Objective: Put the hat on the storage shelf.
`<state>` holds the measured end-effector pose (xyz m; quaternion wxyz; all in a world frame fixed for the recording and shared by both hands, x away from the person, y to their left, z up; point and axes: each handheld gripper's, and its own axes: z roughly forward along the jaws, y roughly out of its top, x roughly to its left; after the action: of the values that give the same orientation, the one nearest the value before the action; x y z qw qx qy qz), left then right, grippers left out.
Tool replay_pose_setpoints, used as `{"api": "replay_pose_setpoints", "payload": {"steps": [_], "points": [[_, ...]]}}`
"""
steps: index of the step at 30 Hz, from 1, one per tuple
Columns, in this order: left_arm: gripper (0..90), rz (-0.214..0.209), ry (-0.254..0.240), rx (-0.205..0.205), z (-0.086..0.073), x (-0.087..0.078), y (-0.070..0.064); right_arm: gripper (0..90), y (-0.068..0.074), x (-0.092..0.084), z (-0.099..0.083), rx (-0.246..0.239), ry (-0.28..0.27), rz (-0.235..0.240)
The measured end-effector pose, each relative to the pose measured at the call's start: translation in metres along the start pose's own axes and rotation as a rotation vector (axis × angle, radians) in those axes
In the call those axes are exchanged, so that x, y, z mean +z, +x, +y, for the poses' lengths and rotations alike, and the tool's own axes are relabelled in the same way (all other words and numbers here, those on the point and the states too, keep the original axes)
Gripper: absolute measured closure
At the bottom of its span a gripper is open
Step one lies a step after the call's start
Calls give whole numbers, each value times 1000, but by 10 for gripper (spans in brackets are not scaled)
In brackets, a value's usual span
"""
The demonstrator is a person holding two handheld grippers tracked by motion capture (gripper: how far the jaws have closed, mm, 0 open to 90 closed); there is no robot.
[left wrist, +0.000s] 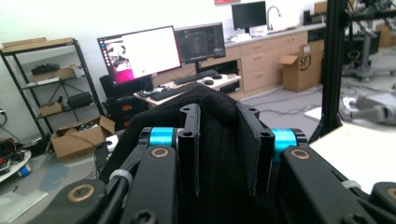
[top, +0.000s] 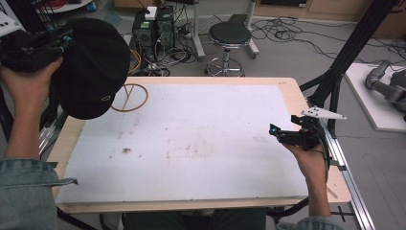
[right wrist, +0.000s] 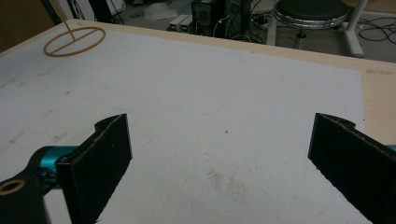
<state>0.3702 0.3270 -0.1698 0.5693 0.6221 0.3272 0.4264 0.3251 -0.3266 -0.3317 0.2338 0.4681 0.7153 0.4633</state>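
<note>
High view: the black cap (top: pixel 93 67) hangs in the air above the far left corner of the table (top: pixel 292 93), held up by my left tongs (top: pixel 64 40). The cap's crown faces the camera, and a small light mark sits near its lower edge. It is clear of the white mat (top: pixel 191 139) below it. Left gripper view confirms the hold: the cap's black cloth (left wrist: pixel 219 135) fills the narrow gap between the two jaws, which stand nearly together and pinch a fold of it. My left hand (top: pixel 28 84) grips the tool body, raised well above the table, with the denim sleeve (top: pixel 24 191) at the lower left.

My right tongs (top: pixel 287 134) sit low at the right edge of the table, just above the mat, held in my right hand (top: pixel 311 160). Right gripper view shows those jaws spread wide apart with nothing between them, bare stained mat (right wrist: pixel 210 121) showing through the gap.

A wooden ring with a bar across it (top: pixel 130 97) lies on the mat's far left corner, partly hidden behind the cap; it also appears in the right gripper view (right wrist: pixel 74 41). Beyond the table stand a round black stool (top: pixel 229 36) and two computer towers (top: pixel 153 28) among floor cables. A black frame post (top: pixel 352 45) rises at the right.
</note>
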Motion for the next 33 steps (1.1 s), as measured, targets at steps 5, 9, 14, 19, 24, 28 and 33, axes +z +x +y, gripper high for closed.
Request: {"api": "replay_pose_setpoints", "payload": {"steps": [5,9,14,19,24,28,33], "points": [[712,9,-17,-29,-4,13,5,58,-1,-2,-2,-1,-5,-11],[711,10,-23,-77,-9,28,10,58,0,-2,-3,-5,1,-11],[712,19,-22,-104,-17,43,12,58,1,-3,-3,-7,1,-10],[712,44,2,-101,-25,56,15,58,2,-2,-4,-9,7,-5],[712,62,31,-111,-33,69,19,58,3,-2,-3,-12,7,-1],[711,73,51,-113,-40,78,20,58,2,-2,-3,-10,5,-2],[711,74,78,-123,-48,89,20,58,3,-2,-3,-9,7,0]]}}
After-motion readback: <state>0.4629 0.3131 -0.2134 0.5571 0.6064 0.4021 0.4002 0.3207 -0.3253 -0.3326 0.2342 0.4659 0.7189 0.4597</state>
